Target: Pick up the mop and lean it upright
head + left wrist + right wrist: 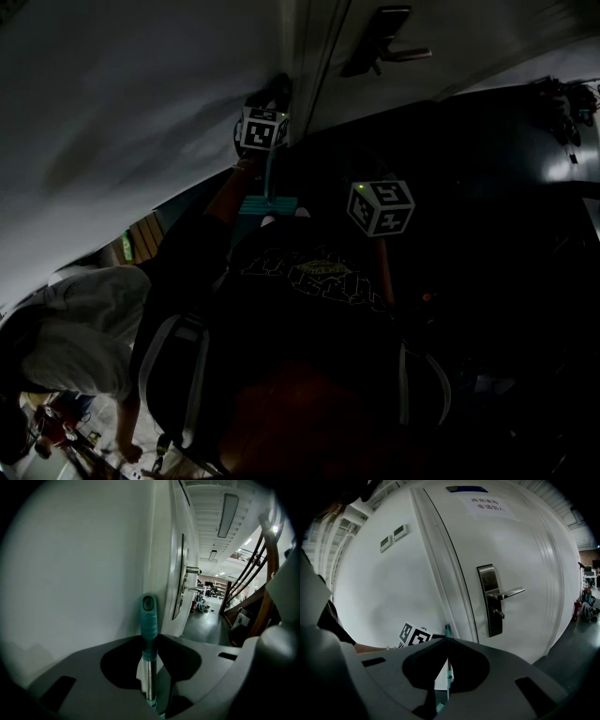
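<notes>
Mop (149, 627), standing close to upright against the white wall (70, 573), just left of the door frame. Its teal grip (148, 611) is rising above the left gripper (150, 643), whose jaws are pressing from both sides on the pole (150, 679) where the teal sleeve meets bare metal. The mop head (267, 204) is resting low at the foot of the wall (whether the handle's top is touching the wall cannot be told).

The high, one-sided hold is probably serving for leverage: with the head planted, a small push at the top is enough to tip the handle onto the wall.

The right gripper (445, 640) is hanging to the right of the mop, nearer the person. Its jaws are meeting tip to tip with nothing between them, and the pole is showing beyond them. It seems to be waiting in reserve to steady the pole.

To the right, the door (534, 564) is standing shut, its lever handle (510, 593) projecting from a steel plate. The raised frame edge lies between the mop and the door; a handle leaned there is likely to slide sideways. Far right, a stair railing (262, 569) is running well apart from the mop and is not obstructing it.
</notes>
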Demonstrator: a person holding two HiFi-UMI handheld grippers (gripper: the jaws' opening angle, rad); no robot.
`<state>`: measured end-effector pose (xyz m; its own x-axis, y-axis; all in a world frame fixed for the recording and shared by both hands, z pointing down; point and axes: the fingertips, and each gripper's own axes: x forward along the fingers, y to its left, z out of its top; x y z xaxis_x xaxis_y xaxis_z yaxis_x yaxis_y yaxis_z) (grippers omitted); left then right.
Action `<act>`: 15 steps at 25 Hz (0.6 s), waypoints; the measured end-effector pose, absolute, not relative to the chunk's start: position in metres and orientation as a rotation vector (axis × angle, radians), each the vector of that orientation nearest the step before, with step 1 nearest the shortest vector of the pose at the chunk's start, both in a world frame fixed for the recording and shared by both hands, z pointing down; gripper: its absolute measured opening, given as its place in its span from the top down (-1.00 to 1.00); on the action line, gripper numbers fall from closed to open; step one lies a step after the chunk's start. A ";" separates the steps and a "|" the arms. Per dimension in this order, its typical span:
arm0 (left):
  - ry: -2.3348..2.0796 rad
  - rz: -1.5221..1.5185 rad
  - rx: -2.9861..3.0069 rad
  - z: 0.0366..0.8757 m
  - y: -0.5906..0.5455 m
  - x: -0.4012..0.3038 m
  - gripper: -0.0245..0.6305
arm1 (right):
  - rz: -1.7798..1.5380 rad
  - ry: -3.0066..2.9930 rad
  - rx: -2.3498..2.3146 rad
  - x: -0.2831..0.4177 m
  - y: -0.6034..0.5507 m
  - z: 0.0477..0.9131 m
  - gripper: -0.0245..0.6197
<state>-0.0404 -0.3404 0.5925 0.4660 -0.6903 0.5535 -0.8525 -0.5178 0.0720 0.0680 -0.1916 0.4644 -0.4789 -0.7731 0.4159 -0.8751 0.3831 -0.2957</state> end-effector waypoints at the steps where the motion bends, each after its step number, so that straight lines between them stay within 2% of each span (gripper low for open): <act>1: -1.307 0.680 2.385 0.592 -0.338 -0.041 0.48 | 0.715 -2.433 1.472 0.068 -0.191 0.464 0.86; 15: -1.352 0.598 2.429 0.558 -0.317 -0.050 0.48 | 0.712 -2.461 1.449 0.061 -0.189 0.461 0.86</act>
<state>-0.0499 -0.3173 0.5578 0.4713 -0.7326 0.4912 -0.8562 -0.5137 0.0554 0.0614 -0.1890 0.4607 -0.5006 -0.7674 0.4007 -0.8628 0.4044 -0.3035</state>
